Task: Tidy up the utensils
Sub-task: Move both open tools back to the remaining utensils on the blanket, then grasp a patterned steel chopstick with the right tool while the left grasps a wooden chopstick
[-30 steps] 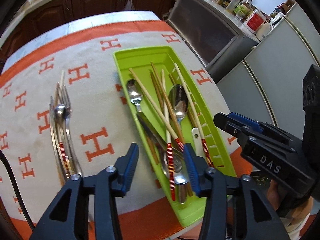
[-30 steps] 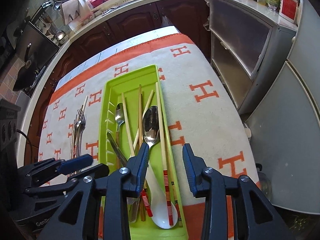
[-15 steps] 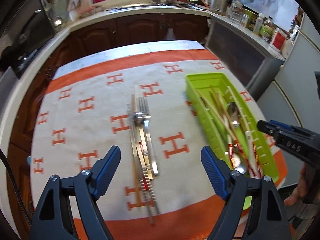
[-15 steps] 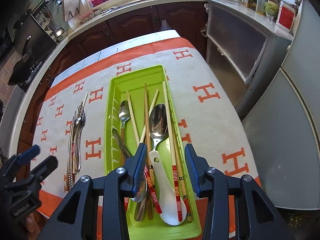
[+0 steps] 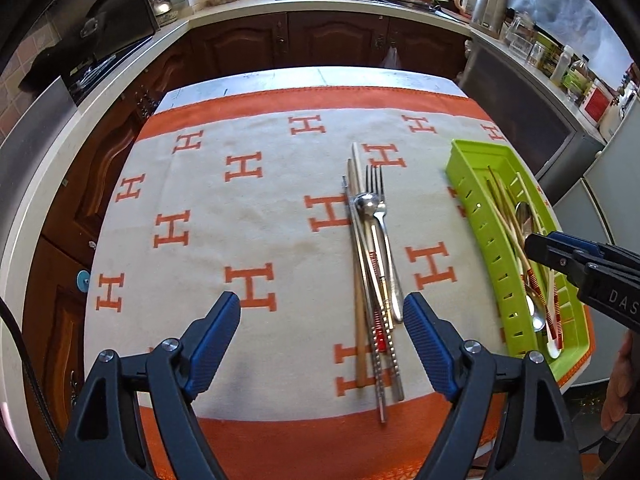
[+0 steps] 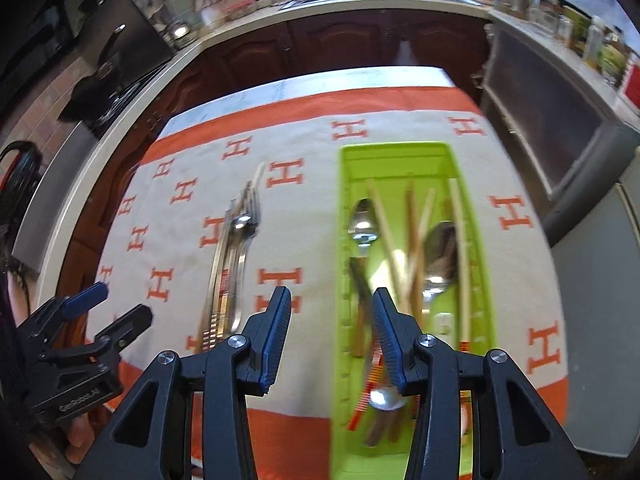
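Left gripper (image 5: 322, 334) released, right gripper (image 6: 331, 332) parted empty, widening, tray (image 6: 416, 152) contents clearer rightward.

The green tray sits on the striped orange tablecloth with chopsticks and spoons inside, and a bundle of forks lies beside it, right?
Nearly. The tablecloth carries orange H letters, not stripes, as the left wrist view shows. The green tray does hold chopsticks and spoons, with the bundle of forks beside it.

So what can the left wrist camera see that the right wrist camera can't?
Only the left wrist view shows the left gripper from behind, jaws wide and empty, and a kettle. Only the right wrist view shows the right gripper from behind and looks straight down into the green tray. Both show the tray, the fork pile and the H-patterned cloth.
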Demonstrator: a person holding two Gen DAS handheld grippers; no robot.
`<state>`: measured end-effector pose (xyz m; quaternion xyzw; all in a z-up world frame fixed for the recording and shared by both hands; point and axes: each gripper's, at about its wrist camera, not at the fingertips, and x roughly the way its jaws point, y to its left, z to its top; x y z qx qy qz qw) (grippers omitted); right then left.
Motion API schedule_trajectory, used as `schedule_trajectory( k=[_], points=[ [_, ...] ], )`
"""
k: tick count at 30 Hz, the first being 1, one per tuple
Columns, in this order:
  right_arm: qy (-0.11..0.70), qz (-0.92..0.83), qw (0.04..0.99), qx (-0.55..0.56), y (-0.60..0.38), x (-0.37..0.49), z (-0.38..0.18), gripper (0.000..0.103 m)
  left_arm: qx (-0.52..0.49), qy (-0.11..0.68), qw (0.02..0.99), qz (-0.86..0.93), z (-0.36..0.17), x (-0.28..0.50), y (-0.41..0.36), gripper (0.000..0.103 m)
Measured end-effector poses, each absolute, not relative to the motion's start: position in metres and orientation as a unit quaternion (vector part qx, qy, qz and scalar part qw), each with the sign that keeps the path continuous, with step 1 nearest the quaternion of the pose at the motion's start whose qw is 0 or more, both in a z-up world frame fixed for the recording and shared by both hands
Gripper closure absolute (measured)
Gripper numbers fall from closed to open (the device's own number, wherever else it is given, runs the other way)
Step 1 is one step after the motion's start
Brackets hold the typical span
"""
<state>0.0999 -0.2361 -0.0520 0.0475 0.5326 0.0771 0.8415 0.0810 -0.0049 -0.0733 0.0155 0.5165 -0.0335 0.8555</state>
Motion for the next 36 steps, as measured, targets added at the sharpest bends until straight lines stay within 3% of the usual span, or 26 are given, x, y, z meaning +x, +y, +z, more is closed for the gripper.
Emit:
schedule_trajectory(
  k=[9, 17, 29, 36],
  points=[
    [0.587, 0.181, 0.786, 0.077, -0.172, 0.127, -0.089, 0.060, 0.003, 0.539, 0.841, -0.036, -0.097, 0.082, 0.020, 0.025],
    [0.635, 0.198, 0.741, 0.092, -0.141, 0.142, -0.136, 0.076, -0.013, 0.552, 0.833, -0.044, -0.114, 0.084, 0.036, 0.028],
    [0.630, 0.194, 0.752, 0.015, -0.105, 0.144, -0.151, 0.089, -0.041, 0.561, 0.825, -0.043, -0.127, 0.084, 0.061, 0.028],
    [0.621, 0.192, 0.760, -0.016, -0.088, 0.148, -0.150, 0.089, -0.052, 0.564, 0.823, -0.039, -0.130, 0.083, 0.069, 0.028]
  ],
)
